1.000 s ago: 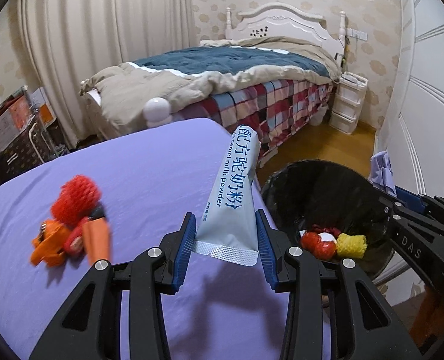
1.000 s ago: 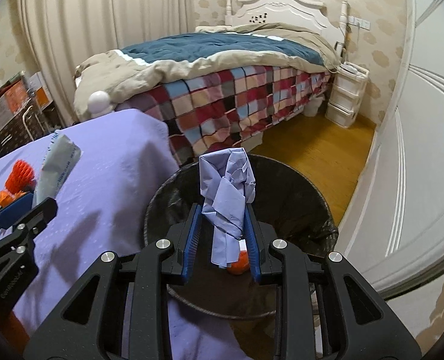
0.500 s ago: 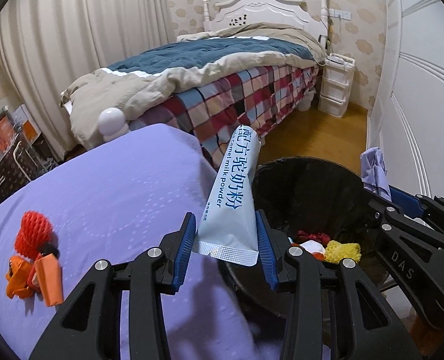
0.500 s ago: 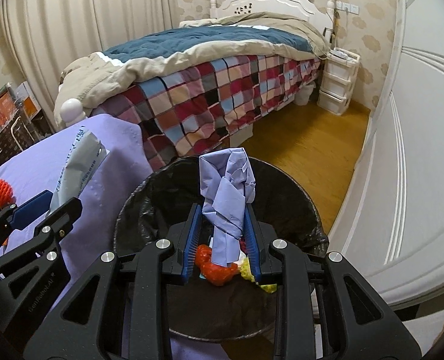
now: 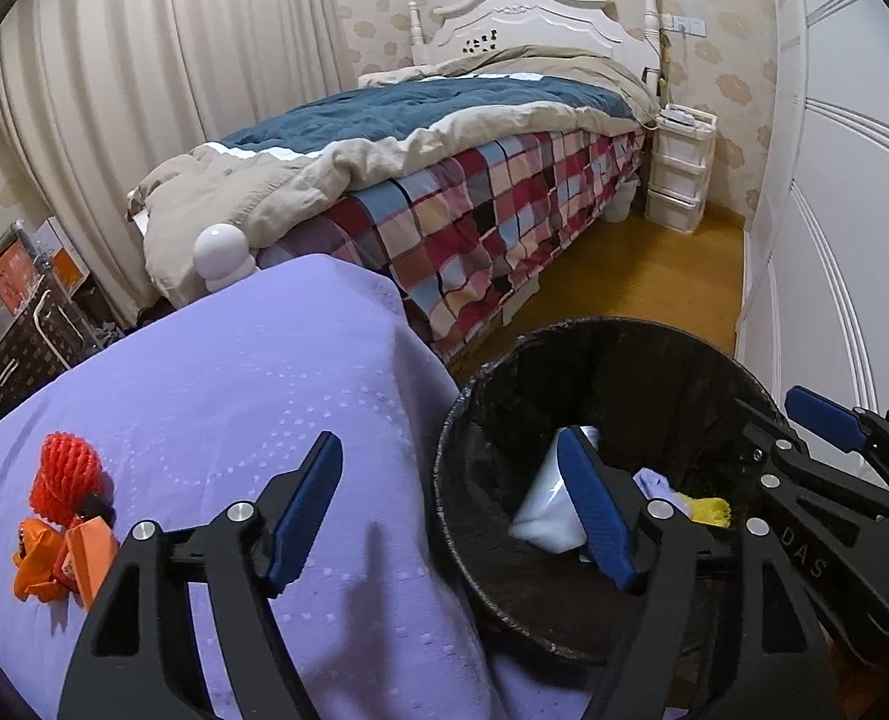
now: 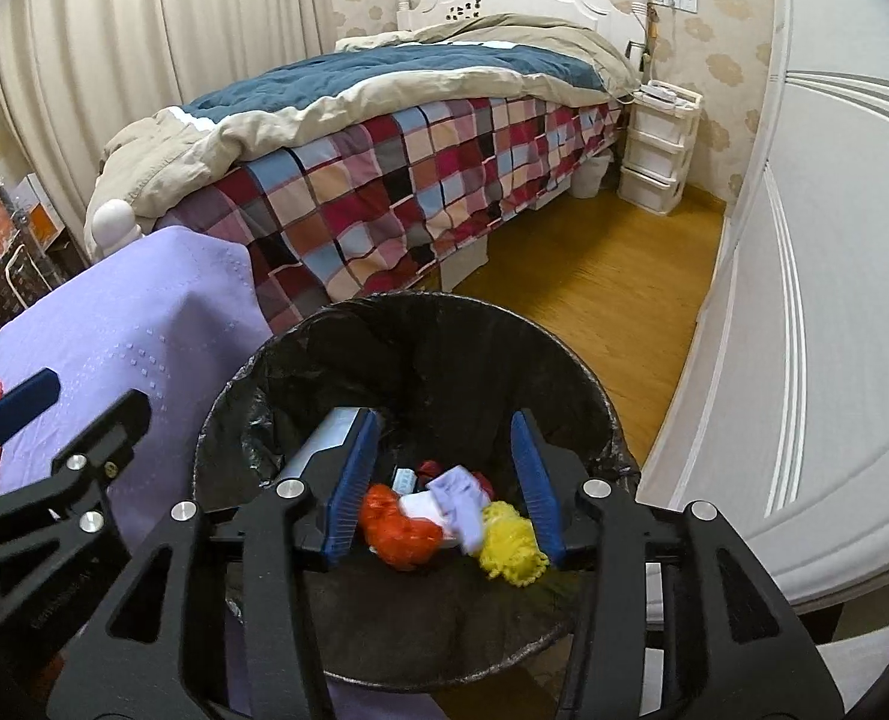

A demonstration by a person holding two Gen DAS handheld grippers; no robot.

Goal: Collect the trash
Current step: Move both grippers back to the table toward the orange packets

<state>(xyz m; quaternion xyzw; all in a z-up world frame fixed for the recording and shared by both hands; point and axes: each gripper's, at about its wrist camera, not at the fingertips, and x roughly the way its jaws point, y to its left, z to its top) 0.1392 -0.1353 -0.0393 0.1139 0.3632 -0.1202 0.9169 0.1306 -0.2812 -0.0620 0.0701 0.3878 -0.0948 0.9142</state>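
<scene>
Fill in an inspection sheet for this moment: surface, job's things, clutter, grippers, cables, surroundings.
Surface: purple cloth over the table.
Job's things: black-lined trash bin beside the table; inside it a pale sachet, a lilac wrapper, red mesh and yellow mesh.
Clutter: red foam net and orange scraps lie on the cloth.
Grippers: left gripper and right gripper have just been opening; nothing is between the fingers of either, both over the bin.
Cables: a cord hangs by the headboard.
Surroundings: bed with plaid cover, curtain, white drawers, wooden floor.
</scene>
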